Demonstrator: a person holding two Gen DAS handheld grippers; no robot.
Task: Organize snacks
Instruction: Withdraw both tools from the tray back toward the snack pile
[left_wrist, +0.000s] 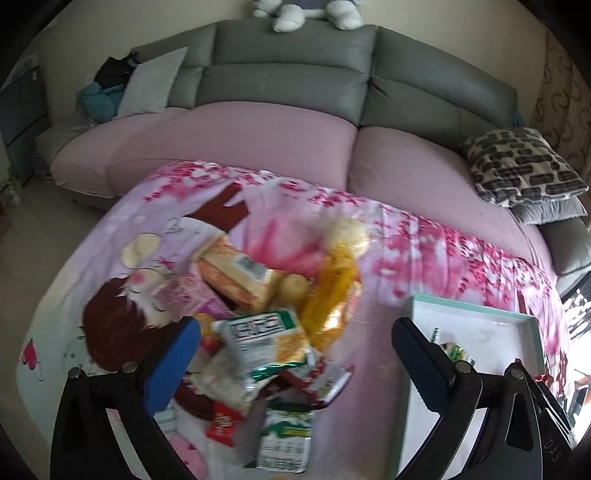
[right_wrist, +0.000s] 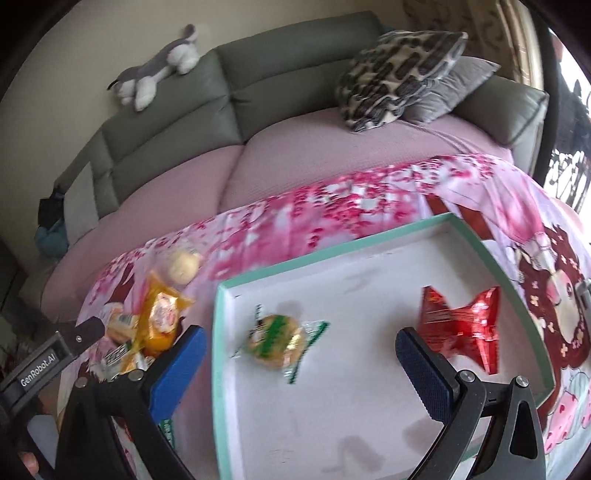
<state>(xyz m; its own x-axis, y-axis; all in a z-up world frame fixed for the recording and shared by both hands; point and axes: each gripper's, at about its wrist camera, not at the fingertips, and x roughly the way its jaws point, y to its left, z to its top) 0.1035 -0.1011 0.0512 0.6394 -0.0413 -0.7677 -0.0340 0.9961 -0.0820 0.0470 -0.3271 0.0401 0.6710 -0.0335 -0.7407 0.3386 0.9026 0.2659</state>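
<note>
A heap of wrapped snacks (left_wrist: 266, 332) lies on the pink printed cloth: a green-and-white packet (left_wrist: 264, 338), an orange pouch (left_wrist: 332, 291), a wrapped sandwich cake (left_wrist: 236, 277). My left gripper (left_wrist: 295, 354) hangs open over the heap, nothing between its fingers. A shallow white tray with a mint rim (right_wrist: 369, 406) sits to the right of the heap. It holds a green-wrapped round cake (right_wrist: 279, 345) and a red foil packet (right_wrist: 460, 328). My right gripper (right_wrist: 301, 363) is open above the tray, the round cake lying between its fingers below. The left gripper's body (right_wrist: 44, 363) shows at the left edge.
The cloth covers a low surface in front of a grey sofa (left_wrist: 288, 77) with pink seat covers. A patterned cushion (left_wrist: 521, 166) lies at the sofa's right end and a plush toy (right_wrist: 155, 70) on its backrest. The tray (left_wrist: 480, 332) is right of the left gripper.
</note>
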